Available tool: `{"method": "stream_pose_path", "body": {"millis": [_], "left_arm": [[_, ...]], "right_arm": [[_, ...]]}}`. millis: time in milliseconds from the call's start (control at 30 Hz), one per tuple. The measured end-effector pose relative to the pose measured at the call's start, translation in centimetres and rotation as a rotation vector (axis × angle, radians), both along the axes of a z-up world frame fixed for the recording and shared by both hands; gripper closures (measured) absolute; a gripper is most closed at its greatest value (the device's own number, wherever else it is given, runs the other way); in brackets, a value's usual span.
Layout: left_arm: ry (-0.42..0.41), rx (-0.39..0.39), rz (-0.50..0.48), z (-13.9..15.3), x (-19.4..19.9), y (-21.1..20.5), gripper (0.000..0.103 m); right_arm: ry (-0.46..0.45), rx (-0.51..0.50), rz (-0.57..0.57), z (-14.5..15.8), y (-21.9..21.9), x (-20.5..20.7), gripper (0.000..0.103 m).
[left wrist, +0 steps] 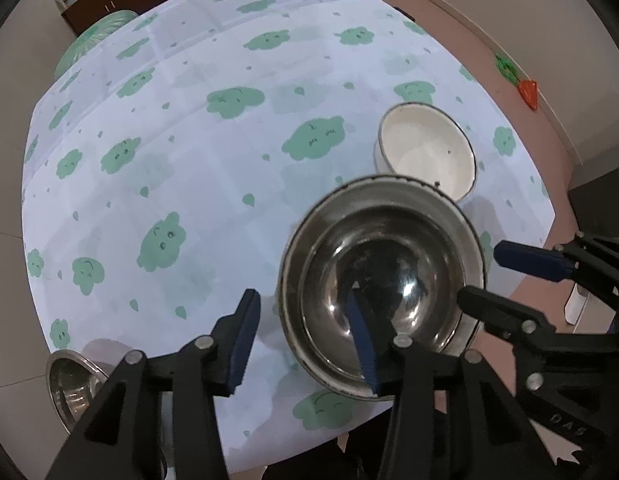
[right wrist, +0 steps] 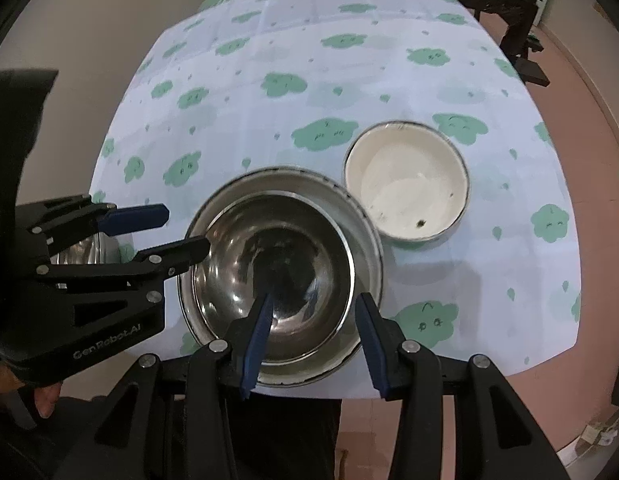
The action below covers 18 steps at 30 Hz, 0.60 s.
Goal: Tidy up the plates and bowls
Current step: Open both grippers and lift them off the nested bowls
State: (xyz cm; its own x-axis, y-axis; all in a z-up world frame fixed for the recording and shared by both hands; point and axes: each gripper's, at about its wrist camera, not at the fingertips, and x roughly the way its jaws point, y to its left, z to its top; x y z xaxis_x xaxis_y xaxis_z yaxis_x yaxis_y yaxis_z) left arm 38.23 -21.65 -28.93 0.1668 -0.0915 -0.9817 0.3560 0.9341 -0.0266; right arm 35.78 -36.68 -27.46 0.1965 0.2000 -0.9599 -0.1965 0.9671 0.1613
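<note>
Nearest, at the table point(right wrist: 449, 364) edge: steel bowl point(right wrist: 277, 256) nested upright inside a larger outer bowl point(right wrist: 369, 240) with a dark rim.

Left gripper point(left wrist: 301, 296): pointed steeply down, straddling the left side of the bowl wall, one finger outside, the other inside. Pads standing clear of the metal; released, nothing held.

Right gripper point(right wrist: 314, 298): likewise pointed down across the near wall, one blue pad inside the steel bowl, the other outside it. Jaws partly apart; contact with the wall not determinable, so grip unconfirmed.

At the near left corner, beside the left gripper: small steel bowl point(left wrist: 69, 380), upright.

Just behind the nested pair, to the right: white bowl point(right wrist: 405, 180), upright, dark-rimmed, dark speck inside.

Beyond: tablecloth point(left wrist: 229, 160), pale with green cloud print, bare to the far edge.
</note>
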Motion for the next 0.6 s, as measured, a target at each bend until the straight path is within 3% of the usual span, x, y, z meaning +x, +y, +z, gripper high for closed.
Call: {"method": "stream_pose_path", "body": {"millis": [600], "left_arm": [[-0.038,-0.01,-0.019,1.4,3.2,-2.3,0.056]], "right_arm": [[-0.062,0.023,-0.095,1.0,-3.7,2.0,0.057]]}}
